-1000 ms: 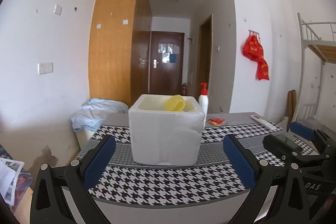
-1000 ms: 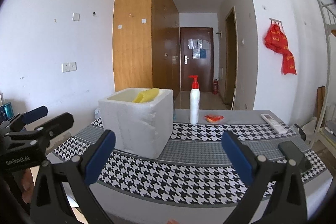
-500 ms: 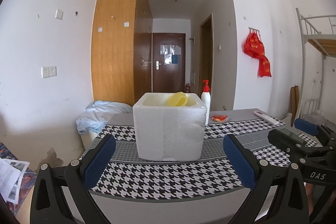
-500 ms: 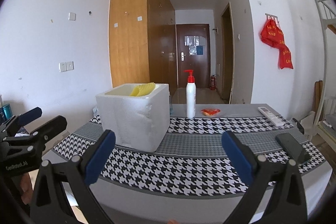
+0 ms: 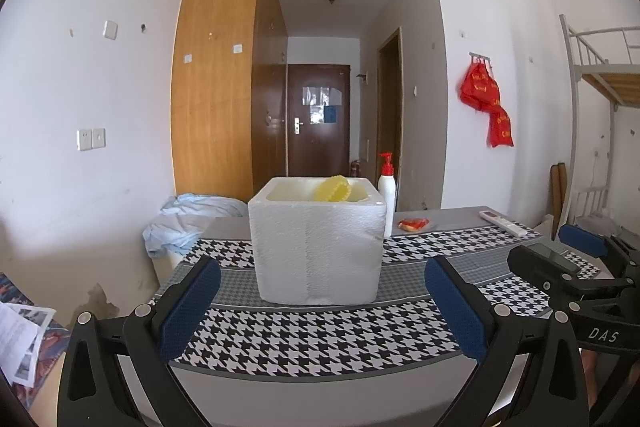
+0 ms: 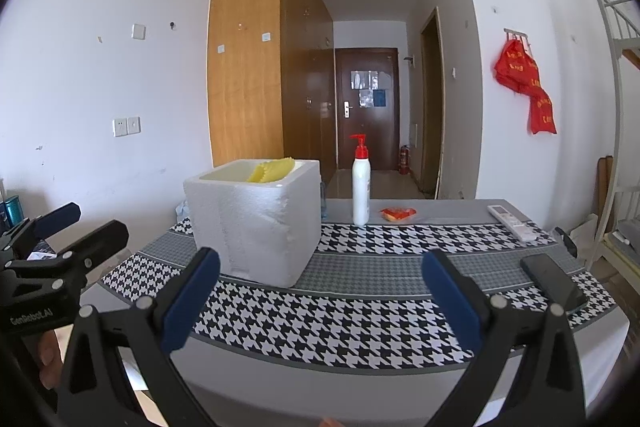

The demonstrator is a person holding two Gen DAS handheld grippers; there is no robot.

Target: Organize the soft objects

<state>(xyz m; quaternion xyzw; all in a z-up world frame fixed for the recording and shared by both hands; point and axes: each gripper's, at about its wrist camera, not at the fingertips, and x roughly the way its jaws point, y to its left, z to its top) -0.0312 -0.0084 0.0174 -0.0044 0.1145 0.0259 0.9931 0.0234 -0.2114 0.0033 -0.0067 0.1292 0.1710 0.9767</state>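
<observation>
Styrofoam box (image 5: 318, 247) holds yellow sponge (image 5: 333, 189) — both tongs (image 5: 322, 309) (image 6: 320, 301) gape, empty.

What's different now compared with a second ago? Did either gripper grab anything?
Both grippers have pulled back from the table: the foam box looks smaller and farther off in both views. Neither took hold of anything; the left gripper and right gripper are open and empty as before. The yellow sponge stays in the box; the pump bottle, remote and phone have not moved.
</observation>
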